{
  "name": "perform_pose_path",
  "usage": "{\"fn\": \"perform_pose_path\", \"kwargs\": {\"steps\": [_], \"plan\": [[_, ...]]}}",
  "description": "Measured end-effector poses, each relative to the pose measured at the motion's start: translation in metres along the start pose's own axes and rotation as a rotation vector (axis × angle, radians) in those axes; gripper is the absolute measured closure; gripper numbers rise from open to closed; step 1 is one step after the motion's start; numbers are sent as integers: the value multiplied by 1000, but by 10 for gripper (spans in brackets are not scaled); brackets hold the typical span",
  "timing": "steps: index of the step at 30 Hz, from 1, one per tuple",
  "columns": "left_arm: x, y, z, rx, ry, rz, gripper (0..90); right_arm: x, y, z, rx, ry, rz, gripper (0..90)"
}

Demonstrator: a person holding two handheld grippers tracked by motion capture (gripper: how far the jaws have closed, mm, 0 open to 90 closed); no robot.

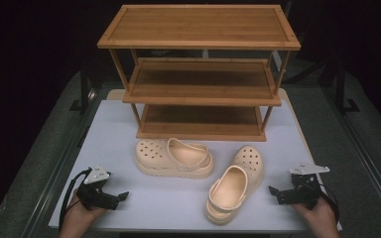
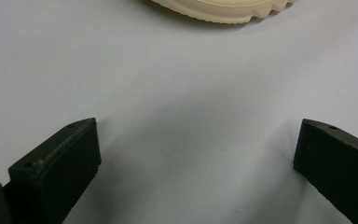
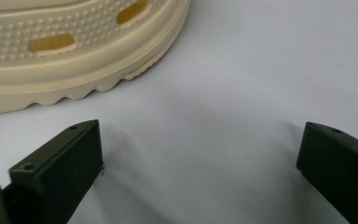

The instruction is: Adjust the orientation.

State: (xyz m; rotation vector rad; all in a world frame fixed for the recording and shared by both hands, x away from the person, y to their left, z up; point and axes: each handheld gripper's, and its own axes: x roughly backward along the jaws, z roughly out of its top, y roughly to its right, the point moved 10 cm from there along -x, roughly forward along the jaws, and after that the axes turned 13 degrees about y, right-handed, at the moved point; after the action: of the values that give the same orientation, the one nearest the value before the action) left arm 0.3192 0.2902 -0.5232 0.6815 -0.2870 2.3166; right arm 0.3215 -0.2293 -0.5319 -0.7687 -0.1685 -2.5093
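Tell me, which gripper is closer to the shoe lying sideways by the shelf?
Left. The left gripper sits just below-left of that shoe; the right gripper is across the table, beyond the other shoe.

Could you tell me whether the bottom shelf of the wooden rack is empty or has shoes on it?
Empty: the rack's bottom shelf is bare wood, and both clogs sit on the white table in front.

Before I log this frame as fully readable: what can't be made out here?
- Left clog: in the left gripper view just a strip of sole, cut by the top edge.
- Right clog: in the right gripper view its side runs off the top and left edges.
- Rack: the back of the two lower shelves lies in shadow under the boards above, high view.
- Room beyond the table: too dark to read.
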Motion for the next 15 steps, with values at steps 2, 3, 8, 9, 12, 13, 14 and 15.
{"fn": "perform_pose_path", "kwargs": {"steps": [2, 3, 8, 9, 12, 13, 14, 15], "plan": [[0, 0, 0, -1, -1, 0, 0, 0, 0, 0, -4, 0, 3, 0], [0, 0, 0, 0, 0, 0, 0, 0, 0, 0, 0, -3, -3, 0], [0, 0, 0, 2, 0, 1, 0, 0, 0, 0, 1, -1, -2, 17], [2, -1, 2, 4, 20, 2, 44, 3, 1, 2, 1, 21, -5, 157], [5, 0, 5, 4, 49, -12, 204, 8, 3, 5, -11, 33, -1, 288], [5, 0, 5, 2, 49, -2, 251, 10, 4, 5, -23, 28, -1, 336], [6, 1, 6, 3, 45, -2, 282, 11, 4, 6, -27, 25, 0, 386], [8, 3, 7, 0, 47, -15, 364, 13, 3, 9, -24, 32, 10, 431]]}}
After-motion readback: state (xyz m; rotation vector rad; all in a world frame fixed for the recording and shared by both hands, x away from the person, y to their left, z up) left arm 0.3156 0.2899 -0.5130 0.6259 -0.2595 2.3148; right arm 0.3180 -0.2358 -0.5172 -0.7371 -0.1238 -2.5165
